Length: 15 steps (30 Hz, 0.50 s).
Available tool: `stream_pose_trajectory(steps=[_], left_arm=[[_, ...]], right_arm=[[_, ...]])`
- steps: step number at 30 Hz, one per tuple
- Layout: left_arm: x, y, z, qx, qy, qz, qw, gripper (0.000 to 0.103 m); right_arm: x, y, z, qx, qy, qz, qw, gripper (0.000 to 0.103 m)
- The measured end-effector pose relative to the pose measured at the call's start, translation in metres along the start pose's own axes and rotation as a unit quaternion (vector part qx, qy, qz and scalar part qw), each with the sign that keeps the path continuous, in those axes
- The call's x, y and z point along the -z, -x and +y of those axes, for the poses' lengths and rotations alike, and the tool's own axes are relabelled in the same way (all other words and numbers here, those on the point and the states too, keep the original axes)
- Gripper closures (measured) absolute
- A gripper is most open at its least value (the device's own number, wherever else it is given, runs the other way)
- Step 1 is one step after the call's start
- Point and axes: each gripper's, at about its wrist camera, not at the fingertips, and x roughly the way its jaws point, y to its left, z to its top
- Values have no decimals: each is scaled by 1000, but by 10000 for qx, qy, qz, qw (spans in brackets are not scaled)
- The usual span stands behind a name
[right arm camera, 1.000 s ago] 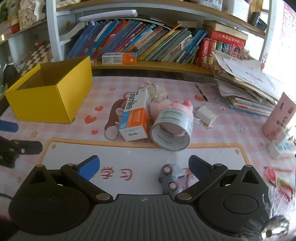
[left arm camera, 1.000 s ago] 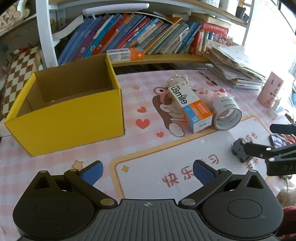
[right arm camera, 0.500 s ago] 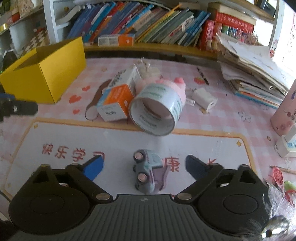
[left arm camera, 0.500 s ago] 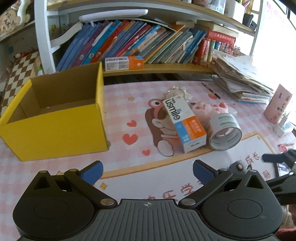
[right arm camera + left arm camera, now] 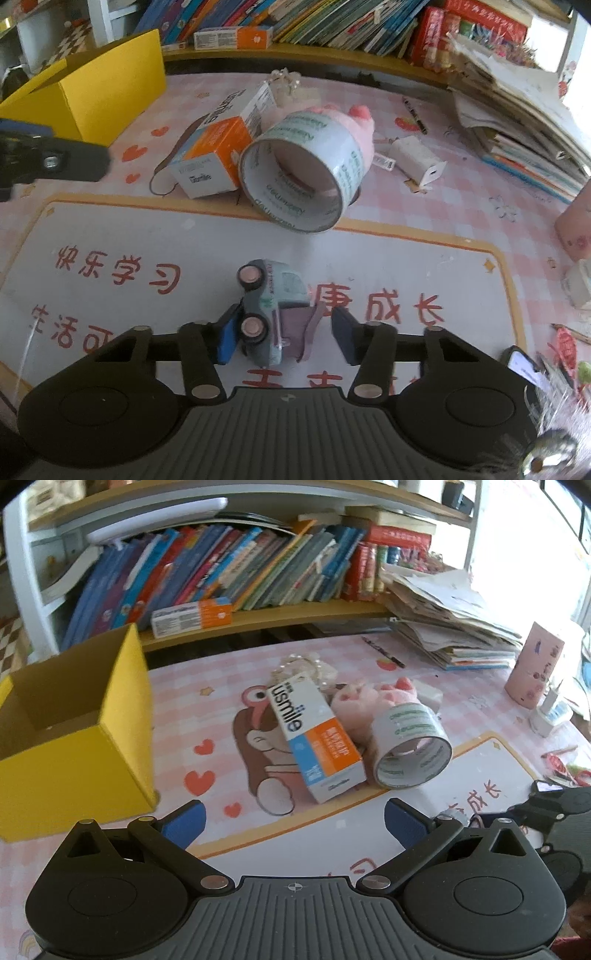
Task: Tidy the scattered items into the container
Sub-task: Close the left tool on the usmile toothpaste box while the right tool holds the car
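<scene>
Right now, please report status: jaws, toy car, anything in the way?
Right gripper shut on toy car. Left gripper open, empty. Yellow box open-topped, path unobstructed.

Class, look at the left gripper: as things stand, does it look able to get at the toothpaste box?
Probably yes. The left gripper is open, and only bare mat lies between it and the toothpaste box. The tape roll leans against the box's far side, so it may shift.
</scene>
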Motion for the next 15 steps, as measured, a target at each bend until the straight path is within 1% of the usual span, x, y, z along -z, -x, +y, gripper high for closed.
stream_pose_trajectory(steps=[4, 8, 12, 15], left_arm=[[-8, -15, -5, 25, 79, -1, 10000, 0], [-15, -28, -5, 123, 347, 9, 9993, 1], [-24, -42, -2, 223, 724, 85, 9971, 8], [-30, -55, -1, 194, 884, 107, 9958, 11]], right_arm=[[-1, -2, -2, -90, 98, -22, 9999, 61], [-2, -3, -4, -160, 181, -47, 9997, 61], [-3, -4, -6, -230, 259, -63, 9994, 61], [-5, -5, -7, -268, 308, -78, 9991, 61]])
